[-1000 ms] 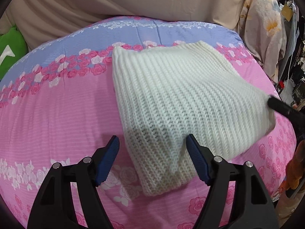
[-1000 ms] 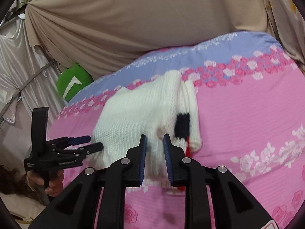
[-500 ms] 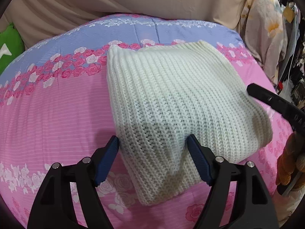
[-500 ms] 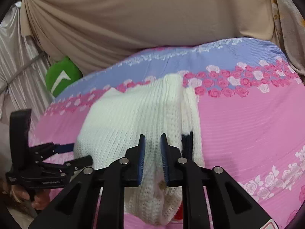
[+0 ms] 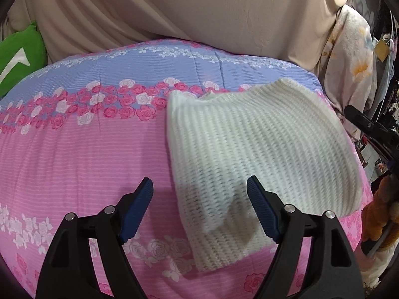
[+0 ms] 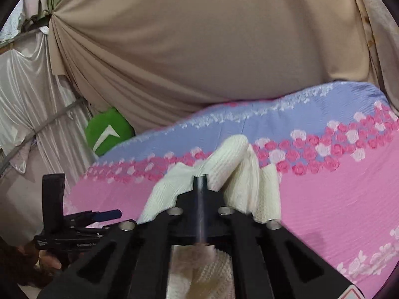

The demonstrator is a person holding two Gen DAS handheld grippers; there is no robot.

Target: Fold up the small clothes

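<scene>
The right claw [image 6: 199,178] pinches the white knit sweater [image 5: 259,154]; the left claw [image 5: 199,211], spread wide, hovers at its near corner.

Left black plastic gripper [image 5: 199,199] – ribbed blue pads [image 5: 138,209], silver screws; right black plastic gripper [image 6: 200,178] – silver screws, bare metal strip.

The left wrist view is taken from just above the pink floral bedcover [image 5: 74,164], facing the beige curtain [image 5: 199,12], with the white knit garment [image 5: 261,154] seen close on the right. The right wrist view is set lower, seemingly almost against the same garment [image 6: 232,159]. Bedcover [image 6: 336,199], curtain [image 6: 199,49] and green cushion [image 6: 107,129] are shared.
</scene>
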